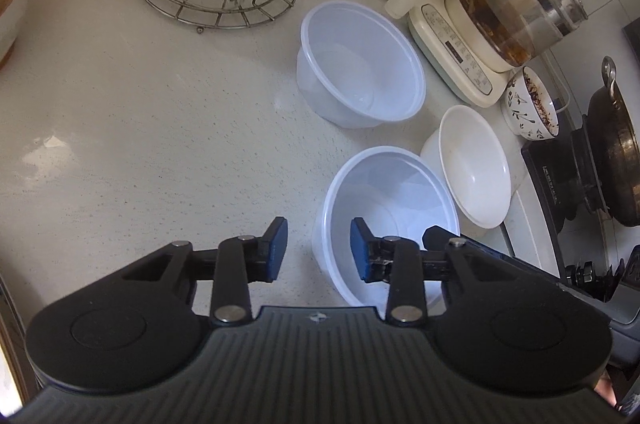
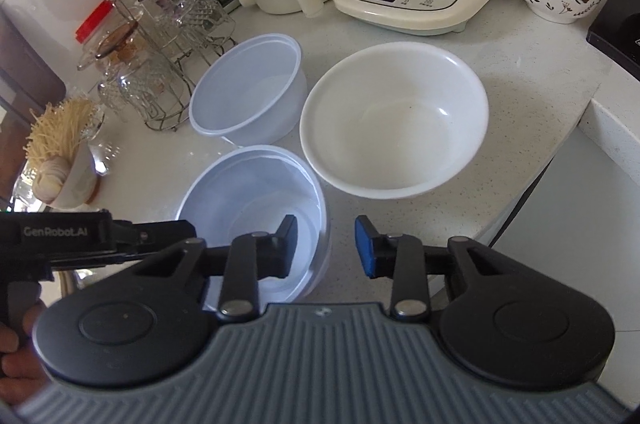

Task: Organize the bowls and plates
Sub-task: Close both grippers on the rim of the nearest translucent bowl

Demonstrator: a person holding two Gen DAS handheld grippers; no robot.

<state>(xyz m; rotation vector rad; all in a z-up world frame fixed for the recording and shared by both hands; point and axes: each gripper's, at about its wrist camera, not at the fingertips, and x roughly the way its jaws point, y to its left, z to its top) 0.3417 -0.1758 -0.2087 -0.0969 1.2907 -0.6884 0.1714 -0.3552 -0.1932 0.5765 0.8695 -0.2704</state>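
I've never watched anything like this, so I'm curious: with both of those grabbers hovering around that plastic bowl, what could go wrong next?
Both grippers, left and right, are open at opposite sides of the near plastic bowl.

1. The bowl looks thin and light, so pinching its rim might tip or flex it.
2. The white bowl sits very close; a sideways nudge could knock it.
3. The glasses on the wire rack stand close behind, so a wide swing could hit them.

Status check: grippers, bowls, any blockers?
Left gripper open, straddling near plastic bowl rim. Right gripper open, same bowl, nothing held. White bowl and far plastic bowl unstacked. No blockers.
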